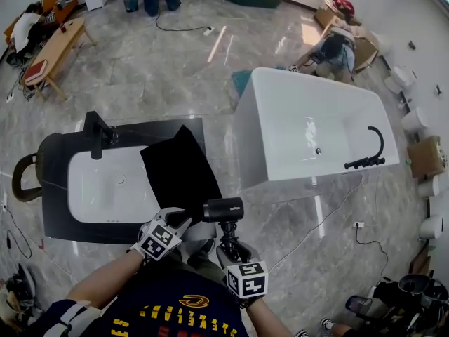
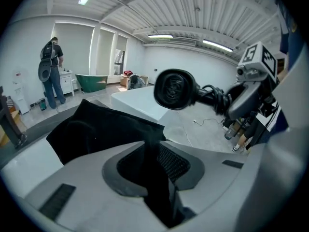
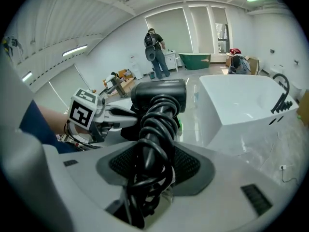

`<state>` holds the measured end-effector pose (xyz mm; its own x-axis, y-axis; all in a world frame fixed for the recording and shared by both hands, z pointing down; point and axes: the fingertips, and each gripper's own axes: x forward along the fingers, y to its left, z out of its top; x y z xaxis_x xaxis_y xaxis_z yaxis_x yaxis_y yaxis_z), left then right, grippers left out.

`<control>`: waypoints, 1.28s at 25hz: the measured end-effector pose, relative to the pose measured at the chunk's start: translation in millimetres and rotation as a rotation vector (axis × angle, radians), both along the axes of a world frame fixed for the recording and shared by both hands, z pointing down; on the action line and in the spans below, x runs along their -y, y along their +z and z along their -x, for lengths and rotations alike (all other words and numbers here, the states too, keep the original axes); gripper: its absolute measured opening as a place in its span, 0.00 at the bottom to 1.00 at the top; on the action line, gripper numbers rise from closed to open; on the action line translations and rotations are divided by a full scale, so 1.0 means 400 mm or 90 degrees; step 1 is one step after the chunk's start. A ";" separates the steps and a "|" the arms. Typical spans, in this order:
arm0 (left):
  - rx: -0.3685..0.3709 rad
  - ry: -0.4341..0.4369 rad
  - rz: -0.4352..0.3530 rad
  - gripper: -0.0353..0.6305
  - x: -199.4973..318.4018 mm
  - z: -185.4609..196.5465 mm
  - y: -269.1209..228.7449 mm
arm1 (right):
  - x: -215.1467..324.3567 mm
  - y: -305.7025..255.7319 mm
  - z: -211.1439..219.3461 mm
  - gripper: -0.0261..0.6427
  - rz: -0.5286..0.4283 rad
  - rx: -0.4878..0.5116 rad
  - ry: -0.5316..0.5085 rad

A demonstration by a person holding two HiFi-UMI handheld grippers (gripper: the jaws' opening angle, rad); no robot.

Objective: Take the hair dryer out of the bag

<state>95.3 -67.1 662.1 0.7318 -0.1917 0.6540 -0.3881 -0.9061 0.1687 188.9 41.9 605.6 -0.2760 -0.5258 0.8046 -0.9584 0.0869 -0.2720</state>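
At six o'clock in the head view, your shirt (image 1: 175,302) is dark navy with yellow lettering and a yellow emblem. Your left gripper (image 1: 182,221) and right gripper (image 1: 228,243) have pale grey shells, dark meshed pads (image 3: 193,164) inside the jaws, and each a white cube (image 1: 247,279) of black squares.

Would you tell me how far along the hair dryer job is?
Done: the hair dryer is clear of the black bag. In hand: the right gripper clamps its cord-wrapped handle; bag fabric hangs between the left gripper's open fingers. Left: probably only dropping the bag.
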 end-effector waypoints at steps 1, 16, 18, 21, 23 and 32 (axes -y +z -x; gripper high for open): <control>-0.001 0.013 -0.004 0.17 -0.009 -0.005 -0.001 | 0.021 -0.002 0.004 0.37 -0.005 0.002 -0.004; -0.067 -0.087 -0.050 0.17 0.029 0.119 -0.143 | 0.335 0.094 0.132 0.37 0.013 0.002 -0.064; -0.077 -0.121 -0.050 0.17 0.051 0.159 -0.152 | 0.380 0.117 0.148 0.37 0.018 -0.006 -0.068; -0.085 -0.164 -0.053 0.17 0.078 0.212 -0.164 | 0.435 0.153 0.157 0.37 0.029 -0.020 -0.063; -0.087 -0.184 -0.057 0.17 0.094 0.241 -0.170 | 0.463 0.173 0.158 0.37 0.038 -0.034 -0.054; -0.064 -0.220 -0.048 0.17 0.141 0.303 -0.145 | 0.532 0.232 0.188 0.37 0.066 -0.069 -0.056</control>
<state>-25.8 -123.6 604.1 0.6751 -0.4837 0.5571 -0.6584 -0.7357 0.1591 113.9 -171.0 698.5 -0.2261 -0.4163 0.8807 -0.9725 0.1490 -0.1792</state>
